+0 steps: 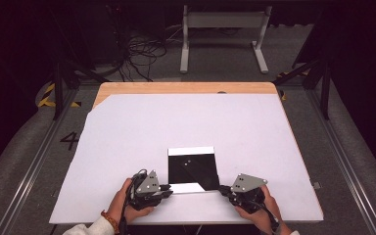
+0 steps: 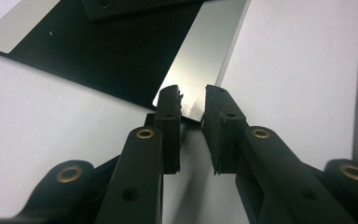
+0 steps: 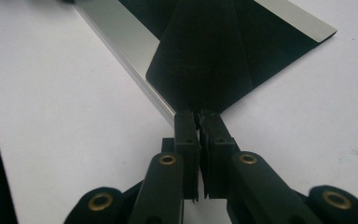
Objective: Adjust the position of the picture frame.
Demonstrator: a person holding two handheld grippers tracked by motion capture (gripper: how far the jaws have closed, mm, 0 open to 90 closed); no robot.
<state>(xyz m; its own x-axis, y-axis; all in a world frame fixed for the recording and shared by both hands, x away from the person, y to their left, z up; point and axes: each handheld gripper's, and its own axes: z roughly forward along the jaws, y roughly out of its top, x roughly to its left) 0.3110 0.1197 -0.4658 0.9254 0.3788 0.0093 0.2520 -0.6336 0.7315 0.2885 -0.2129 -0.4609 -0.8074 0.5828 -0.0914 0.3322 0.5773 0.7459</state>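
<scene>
**Q:** Black with silver strips — what is seen from the high view?

**A:** A black sheet [image 1: 193,168] with a silver strip along its far and near edges is laid on the white table cover [image 1: 142,132], toward the near side. The left gripper [image 1: 165,190] is held at the sheet's near left corner and the right gripper [image 1: 223,190] at its near right corner, each in a hand. Wide bare cover is left beyond the sheet and to both sides of it; a wooden table edge [image 1: 186,87] is exposed past the cover's far side.

**Q:** And in the left gripper view?

**A:** The left gripper [image 2: 192,100] is seen with its jaws a narrow gap apart, their tips over the corner of the sheet's silver strip [image 2: 205,60]. Nothing is pinched; whether the tips touch the strip cannot be told. The black sheet [image 2: 116,51] runs away up and to the left of the corner, and white cover lies open to the right of the strip.

**Q:** And the right gripper view?

**A:** The right gripper [image 3: 197,116] is seen with its jaws brought together on a corner of the black sheet [image 3: 200,56], which is lifted and folded up from the cover. A silver strip [image 3: 121,42] runs left of the fold, and bare white cover is left on both sides.
</scene>
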